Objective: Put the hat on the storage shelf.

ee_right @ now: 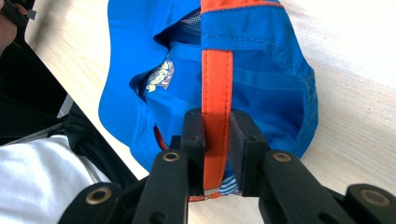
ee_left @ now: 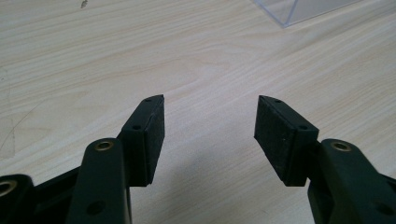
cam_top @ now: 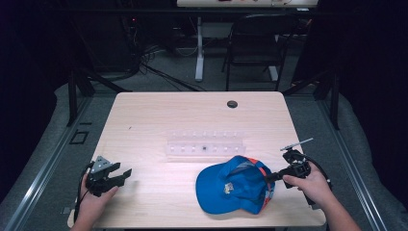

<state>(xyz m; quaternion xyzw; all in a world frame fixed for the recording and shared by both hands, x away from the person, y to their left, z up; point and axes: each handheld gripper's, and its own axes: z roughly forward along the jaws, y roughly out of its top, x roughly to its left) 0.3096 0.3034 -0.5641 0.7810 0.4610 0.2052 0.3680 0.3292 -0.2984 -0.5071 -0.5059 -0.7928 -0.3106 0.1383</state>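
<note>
My right tongs are pinched on the orange strap at the back of the blue cap, one jaw on each side of the band. I take it by the strap, I think, because that narrow strip is the one part of the soft cap that flat pads can clamp firmly; the crown would only crumple. The cap lies at the near right of the tabletop, just in front of my right hand, its brim pointing toward the near edge and its open underside turned partly up, so a label inside the crown can be seen.

My left tongs are spread wide with nothing between them, low over bare wood at the near left, well apart from the cap. From the high view they sit at, my left hand behind them. I judge them to be waiting until a second grip is wanted.

Beyond the cap, around the middle of the tabletop, stands a clear plastic rack, untouched. The surface is pale wood grain with a round cable hole near the far edge. The room behind is dark, with a black chair, a white table leg and loose cables on the grey floor
</note>
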